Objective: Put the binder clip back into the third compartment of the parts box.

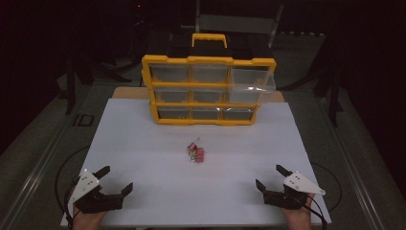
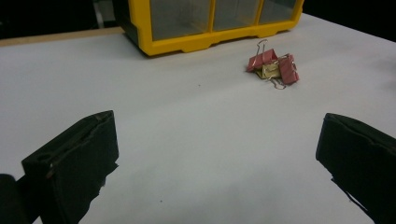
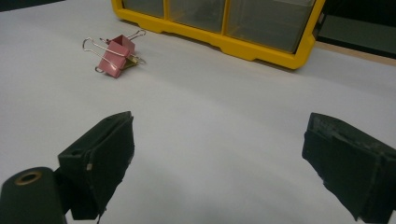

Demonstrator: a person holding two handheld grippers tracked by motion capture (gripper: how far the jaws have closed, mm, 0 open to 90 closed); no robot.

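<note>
At about seven o'clock on the white board [image 1: 143, 158], the left gripper [image 1: 117, 179] rests near the near edge in the person's hand, its two black jaws spread wide with nothing between them; its own camera shows bare white surface in the gap. Toward the board's centre lies a small cluster of binder clips [image 1: 196, 153], pink ones with a gold one tucked among them, their wire handles sticking out; in the left gripper view the cluster [image 2: 274, 66] sits at roughly one o'clock from the jaws, well apart from them. Behind the clips, at twelve o'clock, a yellow drawer organizer [image 1: 208, 89] stands upright at the far edge of the board, with a yellow carry handle [image 1: 209, 39] on top and three rows of three clear drawers. The top right drawer [image 1: 251, 86] is pulled out toward the table; what it or the shut drawers hold cannot be told through the dim plastic. At about five o'clock, the right gripper [image 1: 271, 178] rests near the near edge, jaws likewise gaping and empty; in its view the clips [image 3: 114, 55] lie at eleven o'clock, well apart, with the organizer's bottom row [image 3: 219, 21] beyond.
</note>
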